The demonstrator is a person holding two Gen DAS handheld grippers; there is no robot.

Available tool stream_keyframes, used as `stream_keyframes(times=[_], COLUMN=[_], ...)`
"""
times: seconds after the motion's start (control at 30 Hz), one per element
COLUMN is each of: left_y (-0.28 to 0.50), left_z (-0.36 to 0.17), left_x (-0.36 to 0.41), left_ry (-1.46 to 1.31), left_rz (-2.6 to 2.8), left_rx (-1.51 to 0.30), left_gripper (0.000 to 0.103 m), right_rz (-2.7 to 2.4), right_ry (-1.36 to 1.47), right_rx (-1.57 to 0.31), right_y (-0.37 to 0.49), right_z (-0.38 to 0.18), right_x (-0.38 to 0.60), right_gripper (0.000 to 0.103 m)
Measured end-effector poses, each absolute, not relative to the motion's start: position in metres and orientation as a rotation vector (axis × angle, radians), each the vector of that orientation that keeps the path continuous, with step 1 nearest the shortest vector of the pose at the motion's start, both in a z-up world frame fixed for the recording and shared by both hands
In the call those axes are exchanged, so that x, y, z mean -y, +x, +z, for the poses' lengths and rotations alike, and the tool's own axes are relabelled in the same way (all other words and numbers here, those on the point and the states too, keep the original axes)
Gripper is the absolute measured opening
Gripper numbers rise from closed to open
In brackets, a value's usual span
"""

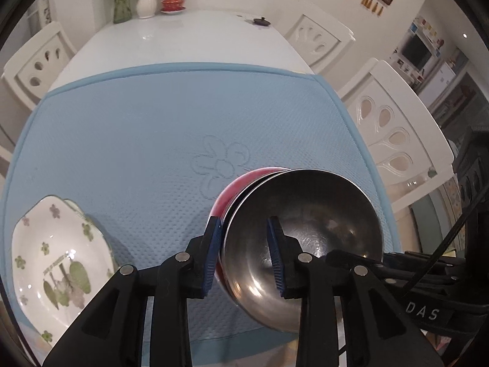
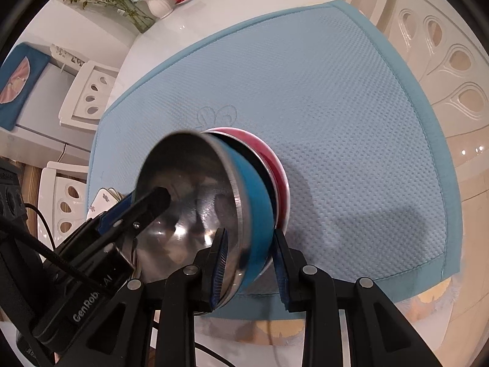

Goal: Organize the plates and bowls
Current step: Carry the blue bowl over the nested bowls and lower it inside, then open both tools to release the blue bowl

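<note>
In the left wrist view, white letters "DAS" stand on the right gripper (image 1: 428, 312) body, beside the steel bowl (image 1: 305, 238). In the right wrist view, "GenRob" and "AI" stand on the left gripper (image 2: 91, 299) body, left of that bowl.

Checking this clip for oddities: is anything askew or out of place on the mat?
Yes. The nested bowl stack, steel-lined blue over red, stands tipped on edge on the blue mat, not flat. Both tools straddle its rim. The floral plates at the mat's left edge look tilted too.
</note>
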State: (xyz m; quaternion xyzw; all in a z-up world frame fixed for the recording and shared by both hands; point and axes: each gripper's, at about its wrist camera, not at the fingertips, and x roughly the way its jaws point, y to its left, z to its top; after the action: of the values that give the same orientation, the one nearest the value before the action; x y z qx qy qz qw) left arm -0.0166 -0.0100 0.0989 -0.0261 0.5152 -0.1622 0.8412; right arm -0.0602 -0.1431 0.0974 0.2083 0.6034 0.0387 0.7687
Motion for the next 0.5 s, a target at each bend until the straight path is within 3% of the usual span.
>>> stream_keyframes(times=[0.5], left_y=[-0.046], left_z=[0.112], left_x=[-0.017], left_ry=[-0.113], left_rz=[-0.323], left_rx=[-1.076], left_gripper=[0.028], right_rz=[0.105], right_ry=[0.435], right_rx=[-1.264], right_y=[-0.077], right_z=[0.129], right_x=[0.138], right_gripper=[0.028])
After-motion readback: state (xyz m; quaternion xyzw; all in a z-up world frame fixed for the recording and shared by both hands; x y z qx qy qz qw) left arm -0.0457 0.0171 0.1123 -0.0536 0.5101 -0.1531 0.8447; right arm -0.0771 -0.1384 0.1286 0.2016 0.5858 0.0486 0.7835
